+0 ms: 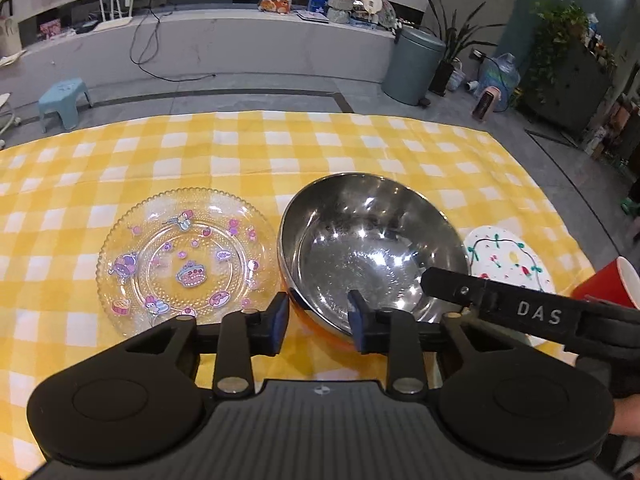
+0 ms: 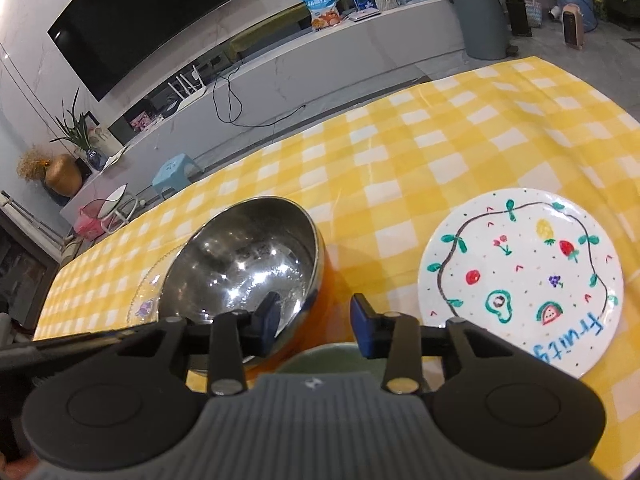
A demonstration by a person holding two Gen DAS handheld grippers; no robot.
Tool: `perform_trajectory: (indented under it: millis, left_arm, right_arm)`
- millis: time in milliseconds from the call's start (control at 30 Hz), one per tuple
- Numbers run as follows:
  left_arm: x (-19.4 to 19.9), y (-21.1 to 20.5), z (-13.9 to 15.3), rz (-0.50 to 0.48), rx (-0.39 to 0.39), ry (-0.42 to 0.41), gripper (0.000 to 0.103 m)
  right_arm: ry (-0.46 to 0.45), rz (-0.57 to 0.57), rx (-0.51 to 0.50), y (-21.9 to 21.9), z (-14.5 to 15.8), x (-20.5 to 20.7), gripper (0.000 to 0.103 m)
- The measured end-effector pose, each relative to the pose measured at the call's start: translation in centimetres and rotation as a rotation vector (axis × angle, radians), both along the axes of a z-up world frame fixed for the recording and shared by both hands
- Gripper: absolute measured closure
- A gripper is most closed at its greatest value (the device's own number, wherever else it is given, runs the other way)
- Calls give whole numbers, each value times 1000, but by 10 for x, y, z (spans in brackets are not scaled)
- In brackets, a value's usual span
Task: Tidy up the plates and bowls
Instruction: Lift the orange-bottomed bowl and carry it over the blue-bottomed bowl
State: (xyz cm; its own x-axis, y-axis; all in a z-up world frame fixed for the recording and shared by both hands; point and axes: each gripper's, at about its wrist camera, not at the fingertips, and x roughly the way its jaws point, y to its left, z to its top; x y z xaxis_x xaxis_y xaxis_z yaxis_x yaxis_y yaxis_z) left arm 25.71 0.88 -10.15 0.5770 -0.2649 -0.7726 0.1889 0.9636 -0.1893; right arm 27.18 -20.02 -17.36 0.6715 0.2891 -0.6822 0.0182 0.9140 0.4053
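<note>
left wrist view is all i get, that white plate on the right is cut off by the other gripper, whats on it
Observer: The white plate carries painted fruit inside a wavy ring, plus the blue word "fruity".
Operator: anything hidden near me, in front of the steel bowl
Observer: Yes, a green rim peeks out just under the right gripper, near the steel bowl.
Operator: is that gripper closed on anything
Observer: No, its jaws stand open over the bowl's orange side, gripping nothing.
</note>
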Motion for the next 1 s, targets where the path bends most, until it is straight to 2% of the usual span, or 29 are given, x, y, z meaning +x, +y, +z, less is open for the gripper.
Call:
perform_trajectory:
  millis: [33,67,267,400,700,867,1000]
  left_arm:
    - [0,-1,-1,15,0,-3,72]
    - [-1,-2,0,32,0,-9,73]
    - [-5,0,3,33,17,-36,79]
    - [-7,1,10,21,20,-43,80]
    - [-27,4,34,38,-9,-131,81]
    - [-34,13,48,65,-57,-156,83]
    - [-43,17,61,73,-60,-183,84]
  right_arm:
    - [-1,-1,0,0,0,-1,68]
    - [-3,5,8,0,1,-1,80]
    - [-10,-7,0,5,3,-5,85]
    - [-33,-22,-5,5,9,-9,88]
    - [-147,-37,-11,6,38,-24,90]
    - [-164,-36,26,6,50,-31,90]
    - [-179,-28,43,9,59,-41,90]
